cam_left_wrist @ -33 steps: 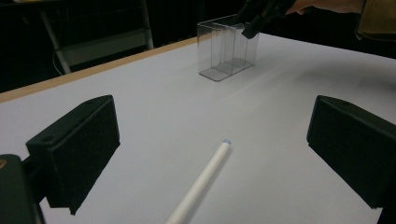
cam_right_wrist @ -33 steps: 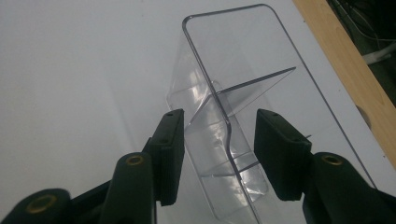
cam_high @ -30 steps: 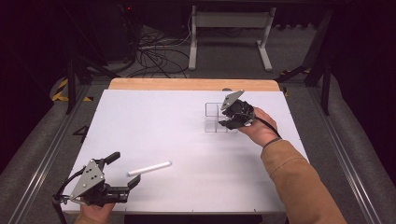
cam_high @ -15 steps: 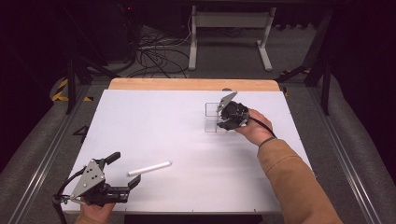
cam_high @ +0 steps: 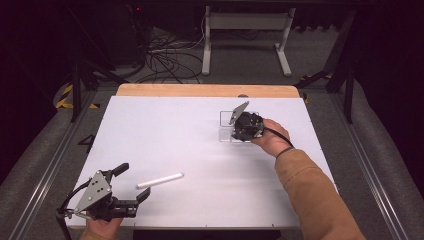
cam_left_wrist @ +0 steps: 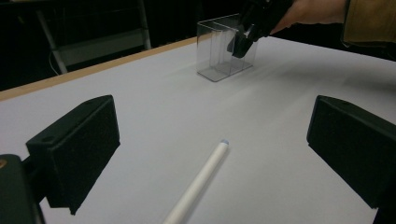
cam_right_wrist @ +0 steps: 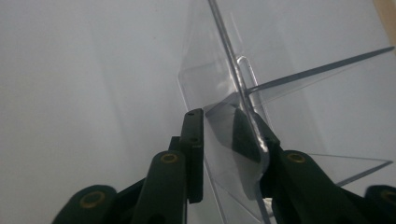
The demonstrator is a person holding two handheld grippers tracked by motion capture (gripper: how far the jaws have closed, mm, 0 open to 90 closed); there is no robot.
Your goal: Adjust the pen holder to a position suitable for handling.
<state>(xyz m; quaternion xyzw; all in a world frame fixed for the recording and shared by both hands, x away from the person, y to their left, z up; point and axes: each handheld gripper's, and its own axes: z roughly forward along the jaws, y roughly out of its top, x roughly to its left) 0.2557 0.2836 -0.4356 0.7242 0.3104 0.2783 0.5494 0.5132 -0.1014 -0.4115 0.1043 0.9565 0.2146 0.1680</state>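
Right tool has just been closing its jaws over one wall of the clear box: in the right gripper view one jaw stands outside the wall and the other inside a compartment, the gap narrow, the wall between them. Whether both pads press yet I cannot tell — the inner one looks to be on the plastic, the outer one just off it.

Left tool rests low at the near edge of the worktop, jaws wide apart, holding nothing. White stick lies flat just ahead of it, between the jaw lines, touching neither.

Step in hand, as judged: secure the box by its wall. To do it well — seat the pads squarely on the flat of the wall, below the rim, and close gently; thin hard plastic will slip or flex under a skewed grip. Keep the box base flat on the worktop until the hold is firm.

Materials: box is transparent rigid plastic, rectangular, split by thin partitions, edges glossy. Stick is a slim matt white cylinder with a bluish tip. Worktop is smooth matt white, with a wood strip at the far edge.
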